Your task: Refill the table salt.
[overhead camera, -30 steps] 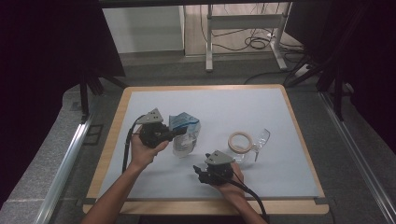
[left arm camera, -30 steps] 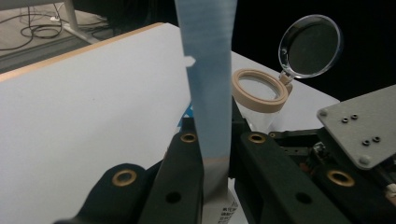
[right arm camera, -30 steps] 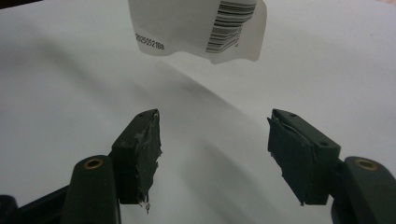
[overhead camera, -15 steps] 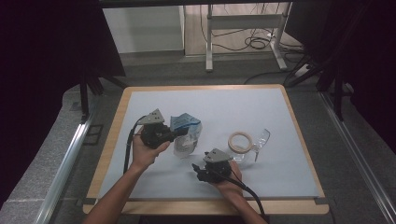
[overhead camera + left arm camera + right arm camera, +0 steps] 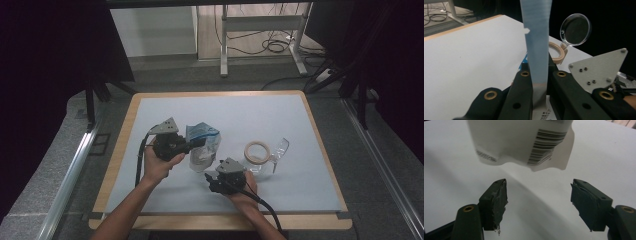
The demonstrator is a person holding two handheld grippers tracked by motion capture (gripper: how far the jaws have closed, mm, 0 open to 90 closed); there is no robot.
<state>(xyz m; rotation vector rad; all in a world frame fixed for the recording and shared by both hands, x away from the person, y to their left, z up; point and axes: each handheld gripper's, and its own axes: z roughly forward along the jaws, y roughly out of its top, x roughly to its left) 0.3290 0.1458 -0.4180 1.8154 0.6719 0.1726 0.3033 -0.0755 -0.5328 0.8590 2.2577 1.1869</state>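
Pouch (image 5: 202, 146): blue-topped plastic bag, held above the desk (image 5: 280, 115) centre-left, long axis upright, barcoded bottom pointing down.
Left tool (image 5: 196, 144): clamped on the pouch's top edge.
Right tool (image 5: 209, 178): jaws just widening, nothing between, below pouch.

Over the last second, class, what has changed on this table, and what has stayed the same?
The right gripper has just been opening its jaws; nothing is between them, the pouch's bottom hangs ahead. The left gripper stays clamped on the pouch's top edge. The tape ring and clear scoop lie unmoved.
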